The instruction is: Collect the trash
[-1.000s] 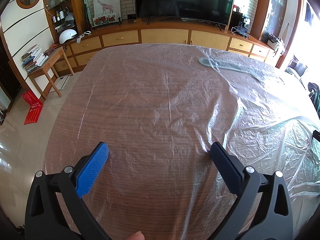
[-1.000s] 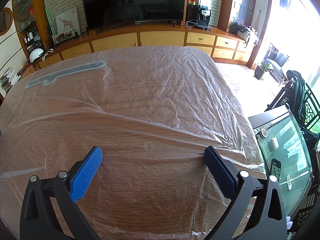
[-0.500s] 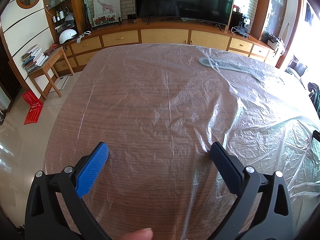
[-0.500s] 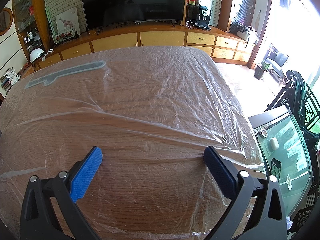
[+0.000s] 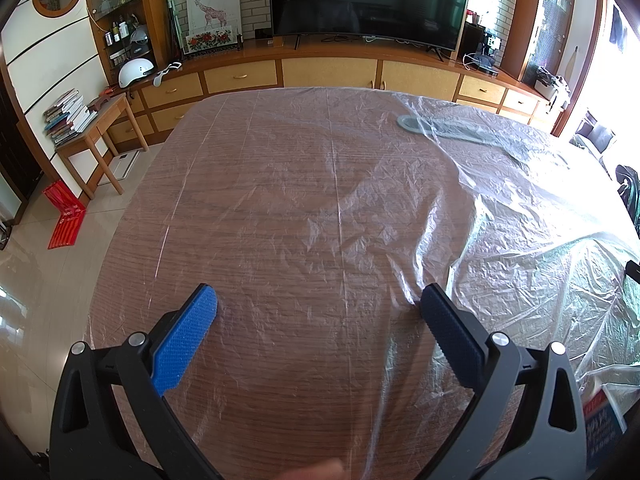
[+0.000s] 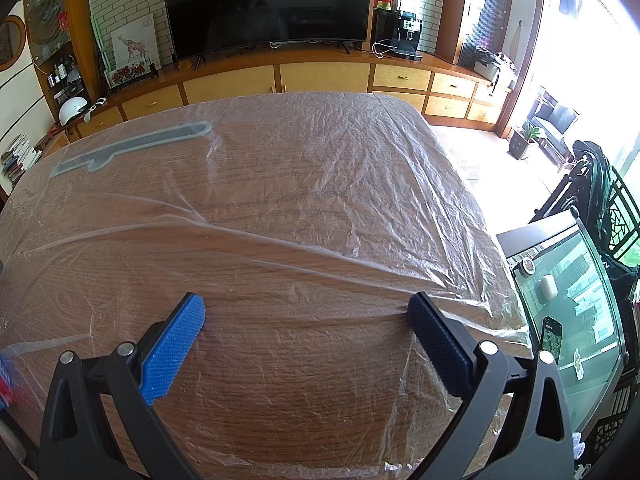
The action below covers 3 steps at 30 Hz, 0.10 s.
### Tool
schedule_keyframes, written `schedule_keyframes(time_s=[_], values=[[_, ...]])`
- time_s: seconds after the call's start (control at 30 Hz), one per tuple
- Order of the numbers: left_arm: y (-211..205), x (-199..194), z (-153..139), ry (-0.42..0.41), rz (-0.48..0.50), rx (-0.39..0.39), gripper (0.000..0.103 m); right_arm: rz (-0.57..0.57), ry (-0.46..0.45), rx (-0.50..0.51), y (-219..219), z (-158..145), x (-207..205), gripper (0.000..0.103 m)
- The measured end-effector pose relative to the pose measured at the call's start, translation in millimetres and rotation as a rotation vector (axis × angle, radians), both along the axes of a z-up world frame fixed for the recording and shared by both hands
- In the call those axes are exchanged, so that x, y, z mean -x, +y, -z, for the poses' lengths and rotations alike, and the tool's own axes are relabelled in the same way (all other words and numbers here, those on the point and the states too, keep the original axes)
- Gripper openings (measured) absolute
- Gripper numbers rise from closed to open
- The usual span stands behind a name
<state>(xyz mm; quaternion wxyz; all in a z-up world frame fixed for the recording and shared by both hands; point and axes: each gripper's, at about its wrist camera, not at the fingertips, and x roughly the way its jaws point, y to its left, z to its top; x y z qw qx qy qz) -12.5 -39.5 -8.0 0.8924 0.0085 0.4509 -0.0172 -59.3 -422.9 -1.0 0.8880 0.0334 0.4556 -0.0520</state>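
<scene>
A thin clear plastic sheet (image 5: 360, 208) lay crumpled over the whole wooden tabletop (image 5: 280, 400), filling the middle of both wrist views; no other loose trash could be made out on it. Under the sheet, a flat grey elongated piece (image 5: 444, 128) sat in the upper right of the left wrist view and in the upper left of the right wrist view (what it was could not be told). A long raised fold of plastic (image 6: 280, 240) crossed the middle of the right wrist view.

The left gripper (image 5: 319, 300) hovered low over the near part of the sheet, its blue-padded fingers (image 5: 188, 338) spread wide with nothing between them. The right gripper (image 6: 306, 306) was likewise spread wide and empty, low in its frame.

A blurred fingertip (image 5: 316, 472) showed at the bottom edge of the left wrist view. Beyond the tabletop stood a long wooden cabinet (image 5: 328, 72) with a large dark television (image 5: 368, 0) on it at the top of the frame, a white helmet (image 5: 135, 71) at upper left, and a glass-topped table (image 6: 568, 300) at the right edge of the right wrist view.
</scene>
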Motion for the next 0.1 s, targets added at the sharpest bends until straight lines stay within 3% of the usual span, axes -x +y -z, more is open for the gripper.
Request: schedule_keyframes(time_s=[0.1], values=[[-0.2, 0.1, -0.1, 0.0, 0.0, 0.0, 0.102, 0.0, 0.0, 0.0, 0.4, 0.0, 0.6, 0.099]])
